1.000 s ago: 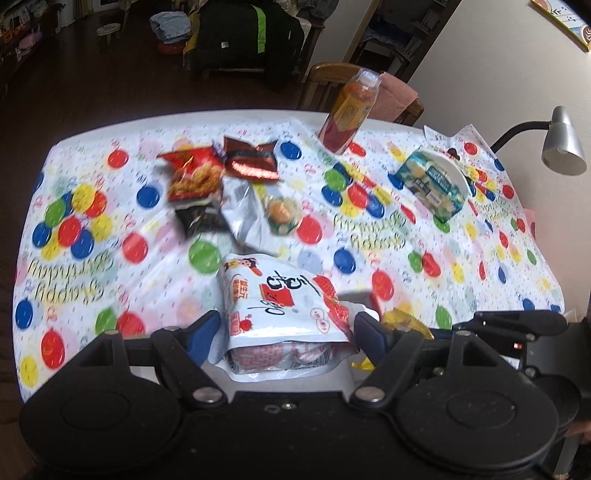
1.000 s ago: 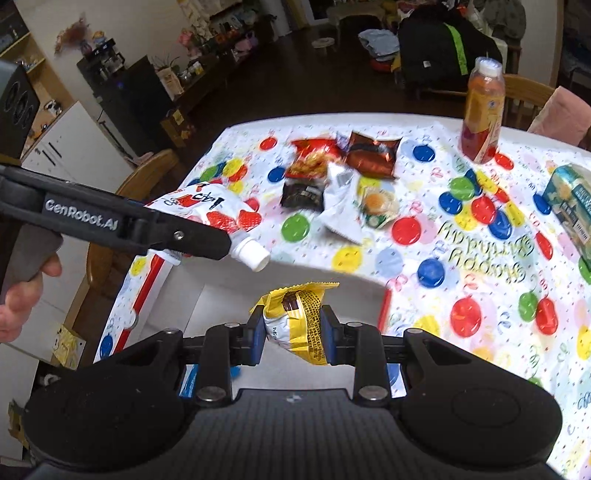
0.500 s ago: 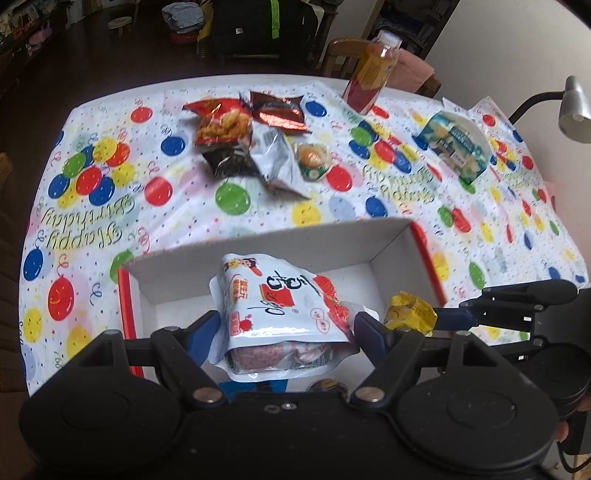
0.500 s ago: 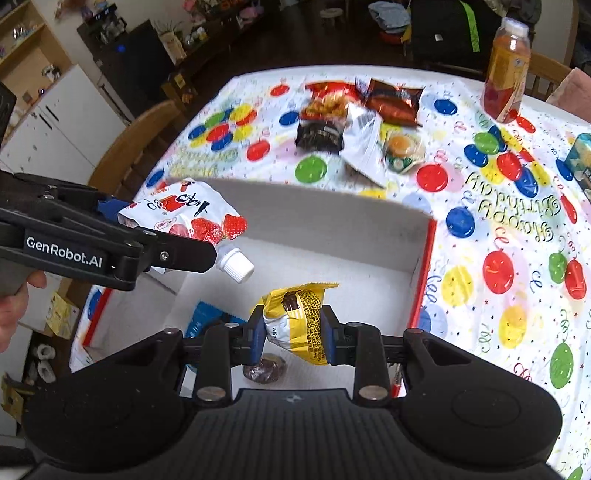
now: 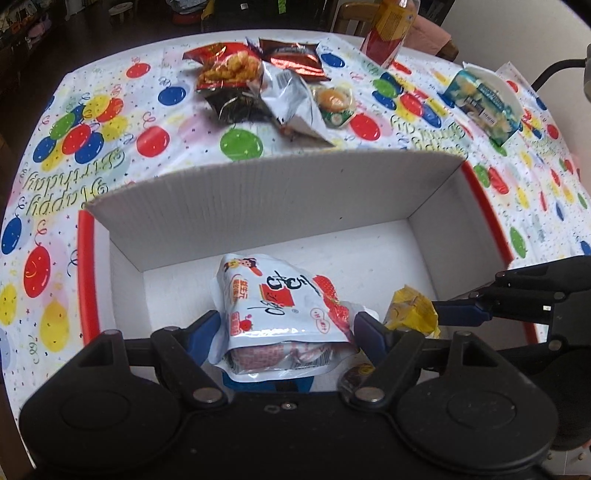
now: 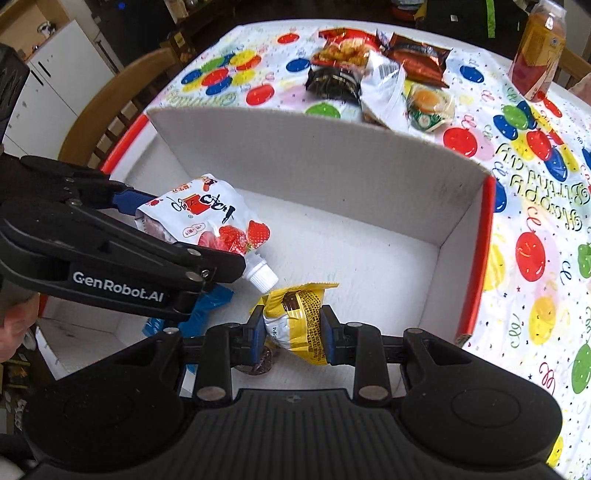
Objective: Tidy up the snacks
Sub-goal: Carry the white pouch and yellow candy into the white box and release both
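Above the white box (image 5: 280,195), two snacks are being carried for deposit. The left gripper (image 5: 286,326) is being held closed on a white spouted pouch (image 5: 280,306), its capped spout pointing down toward the box floor in the right wrist view. The right gripper (image 6: 291,328) is being held closed on a small yellow packet (image 6: 295,317), pinched between both pads just beside the pouch's spout. On the box floor beneath the two grippers, a blue wrapper (image 6: 207,306) and a small dark round item (image 6: 258,363) are already lying; what the latter is cannot quite be made out. Beyond the far wall of the box, a cluster of loose snack bags (image 5: 258,85) is still waiting on the balloon-print tablecloth (image 5: 74,166), with a bottle (image 5: 388,29) farther back.

The placing step is judged to be in hand. The next move is judged to call for lowering each gripper toward a bare part of the box floor and opening its jaws so that both snacks drop clear of each other.
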